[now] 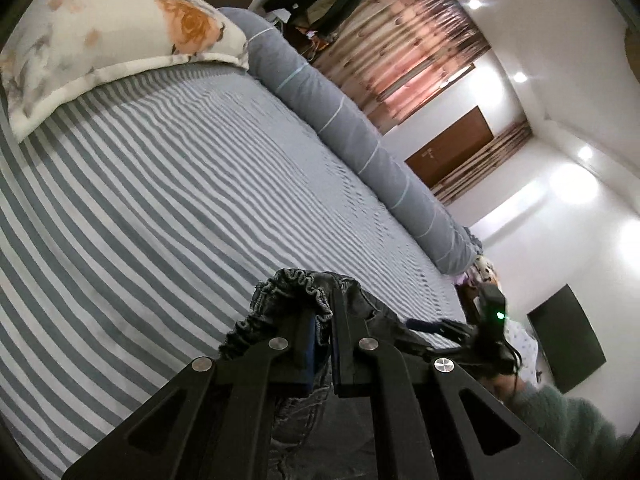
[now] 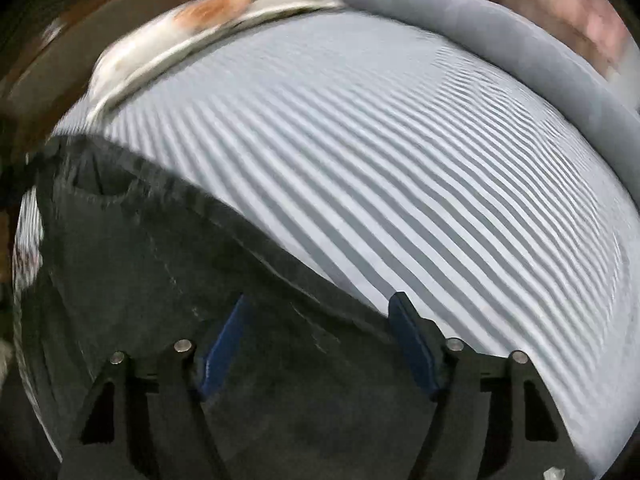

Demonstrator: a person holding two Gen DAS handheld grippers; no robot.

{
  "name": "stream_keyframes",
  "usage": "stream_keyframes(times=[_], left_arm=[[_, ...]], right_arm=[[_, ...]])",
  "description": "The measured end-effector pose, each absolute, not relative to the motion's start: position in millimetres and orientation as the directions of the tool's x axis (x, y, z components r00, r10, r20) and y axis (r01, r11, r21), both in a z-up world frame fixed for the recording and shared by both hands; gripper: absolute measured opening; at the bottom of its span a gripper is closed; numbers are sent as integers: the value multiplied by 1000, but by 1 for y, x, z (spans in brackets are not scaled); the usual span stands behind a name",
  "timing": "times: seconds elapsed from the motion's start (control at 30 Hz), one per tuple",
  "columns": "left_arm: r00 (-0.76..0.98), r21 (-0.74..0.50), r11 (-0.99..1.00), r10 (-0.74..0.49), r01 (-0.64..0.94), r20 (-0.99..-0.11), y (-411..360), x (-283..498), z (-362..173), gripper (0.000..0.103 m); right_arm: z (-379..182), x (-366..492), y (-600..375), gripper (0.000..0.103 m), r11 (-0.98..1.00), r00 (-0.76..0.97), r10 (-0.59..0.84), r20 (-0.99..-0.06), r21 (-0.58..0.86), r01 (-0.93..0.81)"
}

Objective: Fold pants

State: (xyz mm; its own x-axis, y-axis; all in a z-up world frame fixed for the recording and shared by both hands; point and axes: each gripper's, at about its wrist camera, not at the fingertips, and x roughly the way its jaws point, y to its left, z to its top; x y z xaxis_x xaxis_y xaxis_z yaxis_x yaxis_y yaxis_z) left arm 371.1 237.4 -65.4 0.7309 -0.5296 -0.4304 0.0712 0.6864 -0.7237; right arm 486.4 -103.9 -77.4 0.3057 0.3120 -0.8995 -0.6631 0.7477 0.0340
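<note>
Dark grey denim pants [image 2: 168, 264] with an elastic waistband lie over the grey-and-white striped bed sheet [image 2: 400, 152]. My left gripper [image 1: 326, 312] is shut on the gathered waistband [image 1: 296, 284], holding it raised above the sheet [image 1: 160, 200]. My right gripper [image 2: 320, 308] is open, its blue-padded fingers [image 2: 412, 336] spread just above the pants fabric near its edge. The right gripper [image 1: 490, 320] also shows in the left wrist view, to the right of the held waistband, with a green light on it.
A floral pillow [image 1: 120, 28] lies at the head of the bed. A long grey bolster [image 1: 360, 128] runs along the far side. A sleeve of the person [image 1: 568, 420] shows at lower right. Curtains, a door and a wall TV [image 1: 568, 340] stand beyond the bed.
</note>
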Motion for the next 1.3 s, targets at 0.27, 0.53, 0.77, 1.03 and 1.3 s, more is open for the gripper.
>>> stream_keyframes(times=[0.27,0.53,0.77,1.03,1.3], left_arm=[[749,-733,675,-527,82,-401,240,364,-65,6],[757,-730,679,-517,78,-400,240,362,-66,5],[760,-730,681,-505,61,-409,241,366,-69,6],[739,-676,737,-462,11,-491,244,385,-82,6],[696,-691,721,-468,-55,-544,248,402,-107,6]], right_arm=[[-90,498,-88,30,577,63,306,-950,133,-806],[-107,514,-153,28,673,69,234,-970,110,-732],[-104,516,-187,14,708,99,205,-974,77,-702],[-106,514,-218,12,718,100,172,-980,56,-694],[-114,506,-182,9,729,160,154,-975,3,-685]])
